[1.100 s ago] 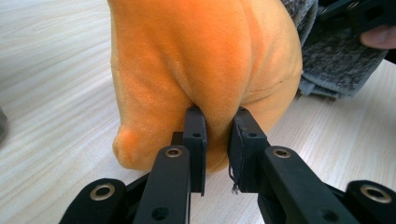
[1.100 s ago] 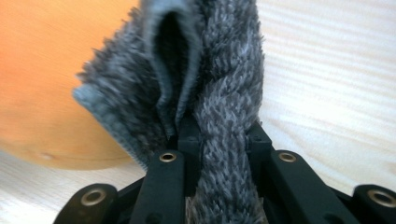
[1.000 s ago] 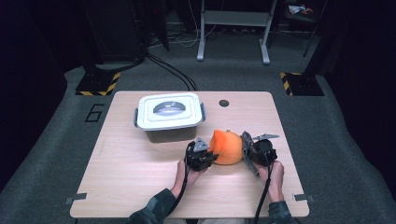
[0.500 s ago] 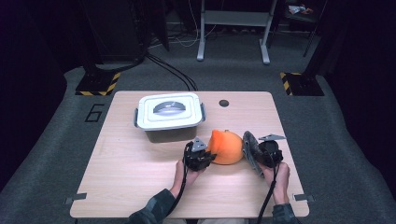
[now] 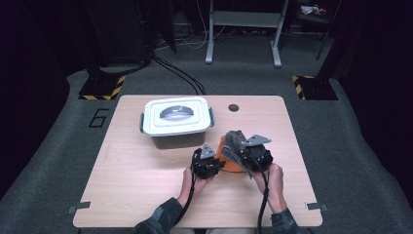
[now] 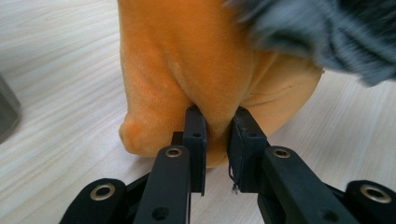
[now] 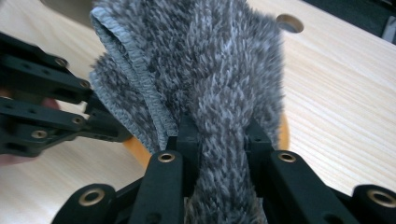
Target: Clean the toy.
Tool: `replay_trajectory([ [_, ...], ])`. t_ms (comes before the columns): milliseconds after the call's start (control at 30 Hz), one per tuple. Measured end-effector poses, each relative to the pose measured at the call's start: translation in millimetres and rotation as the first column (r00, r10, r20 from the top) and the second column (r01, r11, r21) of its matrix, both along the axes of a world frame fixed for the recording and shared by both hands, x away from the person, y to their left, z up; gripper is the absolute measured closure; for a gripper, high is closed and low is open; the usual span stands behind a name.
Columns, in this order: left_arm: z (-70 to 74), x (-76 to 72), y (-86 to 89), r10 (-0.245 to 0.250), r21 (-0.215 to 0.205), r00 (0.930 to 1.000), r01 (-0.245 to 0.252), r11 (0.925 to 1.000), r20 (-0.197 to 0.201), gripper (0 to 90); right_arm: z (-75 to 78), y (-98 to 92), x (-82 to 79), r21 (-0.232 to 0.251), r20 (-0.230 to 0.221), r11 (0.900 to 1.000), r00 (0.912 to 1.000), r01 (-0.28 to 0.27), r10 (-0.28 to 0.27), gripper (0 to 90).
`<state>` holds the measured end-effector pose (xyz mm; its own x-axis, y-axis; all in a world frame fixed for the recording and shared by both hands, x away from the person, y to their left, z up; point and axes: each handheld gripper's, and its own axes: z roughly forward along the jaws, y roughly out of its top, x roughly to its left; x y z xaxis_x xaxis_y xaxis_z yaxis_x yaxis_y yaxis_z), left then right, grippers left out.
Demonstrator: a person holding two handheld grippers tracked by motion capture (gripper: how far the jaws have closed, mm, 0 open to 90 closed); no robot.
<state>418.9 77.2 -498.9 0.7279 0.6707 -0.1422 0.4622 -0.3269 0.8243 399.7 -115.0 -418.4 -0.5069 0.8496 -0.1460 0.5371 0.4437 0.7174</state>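
Orange plush (image 6: 187,60), mottled grey fuzzy cloth (image 7: 219,70), white-lidded box (image 5: 176,115), pale wood table (image 5: 126,185).

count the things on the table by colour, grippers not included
orange: 1, the soft orange thing
grey: 1, the fuzzy cloth
white: 1, the lidded box
total: 3

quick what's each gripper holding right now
left gripper: shut on the orange cloth.
right gripper: shut on the grey cloth.
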Motion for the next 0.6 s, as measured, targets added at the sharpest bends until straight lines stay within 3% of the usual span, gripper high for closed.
replay_trajectory([
  [33,-0.9,1.0,1.2,-0.002,-0.005,1.0,0.002,1.0,-0.005,78.5,-2.5,2.1,1.7,-0.012,0.008,1.0,1.0,0.001,-0.001,74.3],
  [133,-1.2,1.5,1.5,-0.008,-0.008,1.0,0.008,0.9999,-0.004,78.8,-4.7,-0.8,4.0,0.014,0.005,1.0,1.0,0.006,-0.006,74.3],
  [167,-0.3,1.4,1.3,-0.015,0.011,0.9999,0.015,0.9998,0.0,79.0,-4.9,-3.0,4.2,0.022,0.001,1.0,0.9999,0.014,-0.014,74.3],
  [367,-0.6,2.2,0.1,-0.008,0.007,1.0,0.008,0.9999,0.0,79.4,-10.9,-28.0,8.7,0.058,-0.021,0.996,0.9972,0.072,-0.071,74.1],
  [500,-0.1,2.4,-0.6,-0.008,0.014,1.0,0.008,0.9999,0.003,79.5,-22.1,-47.8,14.1,0.09,-0.048,0.987,0.9908,0.131,-0.127,74.0],
  [533,-0.2,2.4,-0.4,-0.007,0.015,1.0,0.007,0.9999,0.003,79.6,-25.5,-52.5,15.8,0.09,-0.06,0.985,0.9883,0.145,-0.14,74.0],
  [567,-0.3,2.5,-0.1,-0.009,0.013,1.0,0.009,0.9999,-0.001,79.6,-33.0,-59.7,19.1,0.088,-0.099,0.98,0.9802,0.181,-0.172,74.1],
  [600,-0.6,2.5,-0.2,-0.008,0.013,1.0,0.008,0.9999,0.0,79.6,-33.0,-59.7,19.1,0.088,-0.099,0.98,0.9802,0.181,-0.172,74.1],
])
